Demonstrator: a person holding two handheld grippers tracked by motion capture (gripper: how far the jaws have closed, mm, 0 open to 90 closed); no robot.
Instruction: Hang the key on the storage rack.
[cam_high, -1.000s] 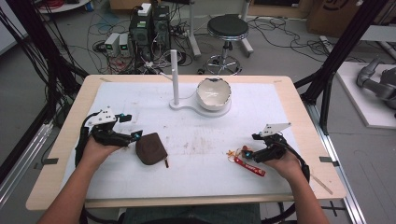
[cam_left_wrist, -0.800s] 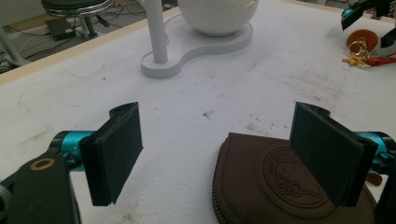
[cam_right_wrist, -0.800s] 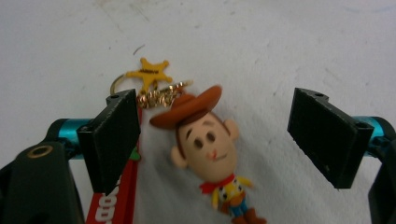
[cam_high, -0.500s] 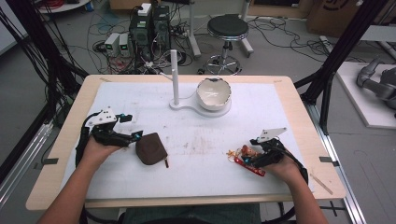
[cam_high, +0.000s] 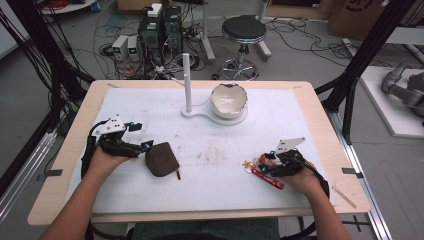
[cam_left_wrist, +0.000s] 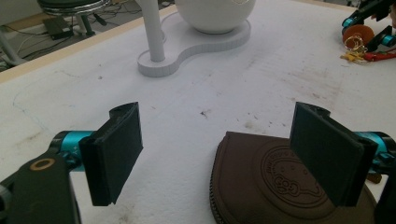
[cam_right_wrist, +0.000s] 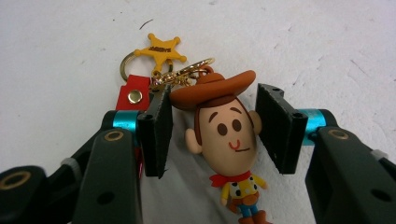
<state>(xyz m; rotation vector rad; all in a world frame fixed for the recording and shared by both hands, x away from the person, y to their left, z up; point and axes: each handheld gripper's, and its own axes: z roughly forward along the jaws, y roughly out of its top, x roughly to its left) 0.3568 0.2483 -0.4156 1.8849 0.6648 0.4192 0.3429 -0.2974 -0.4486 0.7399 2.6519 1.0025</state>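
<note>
A keychain (cam_high: 261, 169) with a cowboy figure (cam_right_wrist: 224, 133), a yellow star charm (cam_right_wrist: 162, 48) and a red strap (cam_right_wrist: 134, 94) lies on the white mat at the right. My right gripper (cam_right_wrist: 215, 102) straddles the figure's head. Its jaws have just been closing, and slim gaps still show beside the head. A brown zip pouch (cam_high: 161, 159) lies at the left. My left gripper (cam_high: 141, 137) stands open at the pouch's left edge, one pad (cam_left_wrist: 327, 154) over the pouch (cam_left_wrist: 271, 186) and the other over bare mat.
A white bowl (cam_high: 229, 100) sits on a white base with an upright post (cam_high: 187, 80) at the back middle of the table (cam_high: 320, 100). The mat's centre is stained. Cables, a stool and equipment stand on the floor beyond the table.
My right gripper has shifted slightly left and down onto the keychain, and its jaws have narrowed around the figure's head. The left hand and the pouch have stayed put.
</note>
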